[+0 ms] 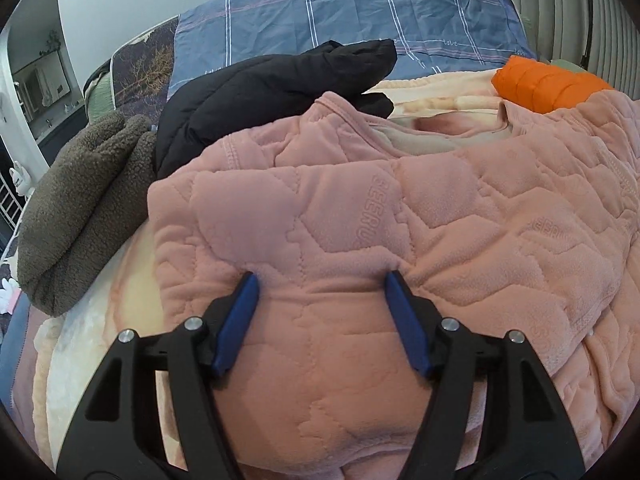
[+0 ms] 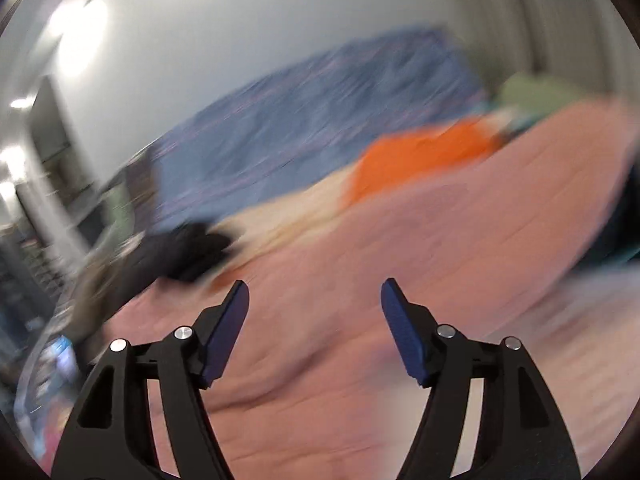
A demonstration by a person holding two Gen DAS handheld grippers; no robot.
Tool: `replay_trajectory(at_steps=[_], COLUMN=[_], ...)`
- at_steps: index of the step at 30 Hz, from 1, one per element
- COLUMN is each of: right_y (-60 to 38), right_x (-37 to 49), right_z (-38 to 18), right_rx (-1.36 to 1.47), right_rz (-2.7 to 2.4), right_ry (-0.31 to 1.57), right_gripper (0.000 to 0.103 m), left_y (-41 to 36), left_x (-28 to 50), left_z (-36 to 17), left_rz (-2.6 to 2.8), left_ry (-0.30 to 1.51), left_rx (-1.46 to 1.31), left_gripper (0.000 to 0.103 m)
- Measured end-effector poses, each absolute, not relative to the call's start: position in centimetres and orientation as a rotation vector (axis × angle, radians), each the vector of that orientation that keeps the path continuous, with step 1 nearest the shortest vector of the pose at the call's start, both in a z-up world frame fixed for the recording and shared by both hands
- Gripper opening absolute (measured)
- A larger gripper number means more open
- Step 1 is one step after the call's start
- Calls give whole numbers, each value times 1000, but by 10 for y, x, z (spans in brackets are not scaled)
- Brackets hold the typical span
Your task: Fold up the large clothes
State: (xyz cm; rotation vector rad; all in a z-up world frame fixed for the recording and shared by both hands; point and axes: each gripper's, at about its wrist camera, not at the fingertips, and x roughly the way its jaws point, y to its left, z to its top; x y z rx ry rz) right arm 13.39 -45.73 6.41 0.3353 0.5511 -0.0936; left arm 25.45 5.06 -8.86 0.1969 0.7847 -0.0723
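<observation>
A large pink quilted fleece garment (image 1: 400, 216) lies spread on the bed, its neck opening toward the far side. My left gripper (image 1: 322, 278) is open, its blue fingers (image 1: 240, 316) resting on the pink fabric near its front left part, with cloth bulging between them. The right wrist view is blurred by motion. There my right gripper (image 2: 315, 286) is open and empty, above the same pink garment (image 2: 360, 280).
A black puffy jacket (image 1: 260, 92) and a brown fleece garment (image 1: 80, 208) lie at the left. An orange puffy garment (image 1: 548, 84) lies at the far right. A blue plaid pillow (image 1: 340, 24) stands at the headboard. A cream blanket (image 1: 80, 360) covers the bed.
</observation>
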Motion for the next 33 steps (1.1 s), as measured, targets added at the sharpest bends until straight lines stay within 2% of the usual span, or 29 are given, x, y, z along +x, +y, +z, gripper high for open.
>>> replay_trajectory(at_steps=[2, 4, 10, 15, 18, 27, 29, 30, 31, 33], right_y=[-523, -580, -648, -649, -646, -627, -618, -614, -608, -595], right_x=[129, 122, 116, 118, 124, 139, 140, 140, 141, 145], right_z=[77, 78, 55, 51, 58, 57, 63, 66, 70, 78], right_rx=[399, 549, 793, 799, 779, 862, 803, 786, 764, 722], right_rz=[-277, -378, -388, -403, -453, -444, -493, -504, -502, -484], right_ry=[532, 529, 528, 508, 518, 570, 543, 521, 500, 473], right_gripper=[63, 50, 49, 48, 34, 33, 28, 16, 11, 10], left_y=[50, 50, 50, 50, 50, 51, 51, 51, 52, 53], left_x=[255, 255, 254, 254, 254, 254, 254, 254, 253, 253], left_z=[-88, -88, -88, -87, -87, -86, -86, -85, -85, -85], left_rz=[-69, -68, -68, -69, -71, -75, -75, -76, -78, -82], left_ry=[781, 780, 780, 779, 779, 774, 774, 773, 772, 771], left_rx=[202, 203, 203, 202, 200, 193, 192, 190, 187, 181], left_gripper=[68, 68, 68, 68, 68, 68, 68, 68, 68, 69])
